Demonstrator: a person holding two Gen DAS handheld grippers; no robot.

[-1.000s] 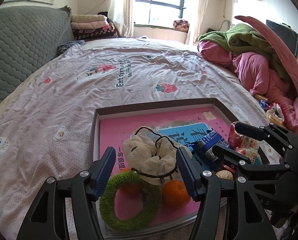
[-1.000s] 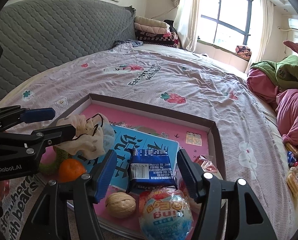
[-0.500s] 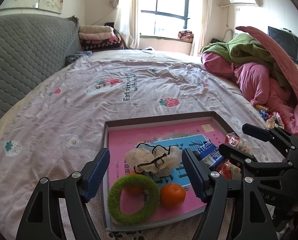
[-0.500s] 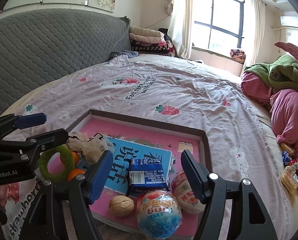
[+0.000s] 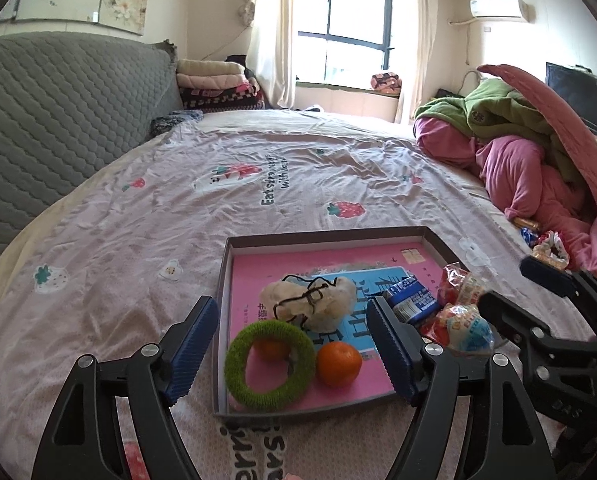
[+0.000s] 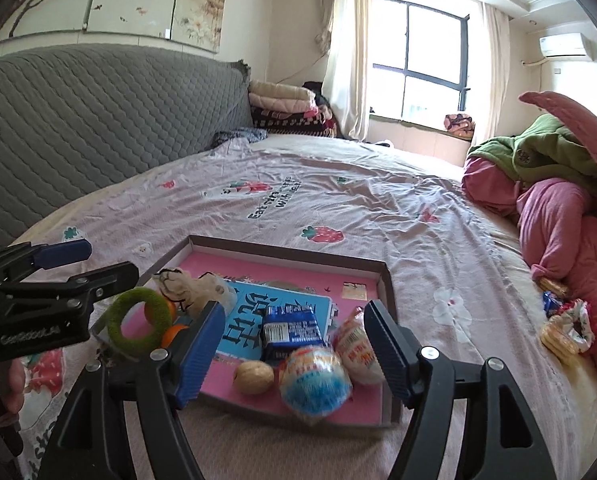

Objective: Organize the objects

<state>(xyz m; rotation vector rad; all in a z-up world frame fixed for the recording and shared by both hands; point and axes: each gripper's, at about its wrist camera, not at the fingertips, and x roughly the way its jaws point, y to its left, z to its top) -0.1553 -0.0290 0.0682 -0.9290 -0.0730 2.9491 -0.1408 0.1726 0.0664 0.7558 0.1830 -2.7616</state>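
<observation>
A brown-rimmed tray point(image 5: 322, 236) with a pink floor lies on the bed. It holds a green fuzzy ring point(image 5: 266, 398), an orange point(image 5: 338, 364), a cream pouch point(image 5: 314, 304) and a blue packet point(image 5: 412, 300). My left gripper point(image 5: 292, 340) hangs open just before the tray's near edge, with nothing touching its pads. My right gripper point(image 6: 294, 344) is opening, and its pads are clear of everything. Past it in the tray point(image 6: 290, 250) lie a walnut point(image 6: 254, 376), the blue packet point(image 6: 290, 330), a blurred round wrapped snack point(image 6: 314, 380) and a wrapped bun point(image 6: 356, 348).
Heaped pink and green bedding point(image 5: 518, 160) fills the bed's right side, with loose snack packets point(image 6: 562, 324) below it. A grey quilted headboard point(image 5: 58, 120) runs along the left. Wide pink sheet point(image 5: 258, 168) stretches beyond the tray. A hand point(image 6: 14, 384) shows at the lower left.
Both grippers have drawn back and up from the tray and their jaws stand wider. The cream pouch and the blue packet no longer sit between the pads; they lie in the tray.
</observation>
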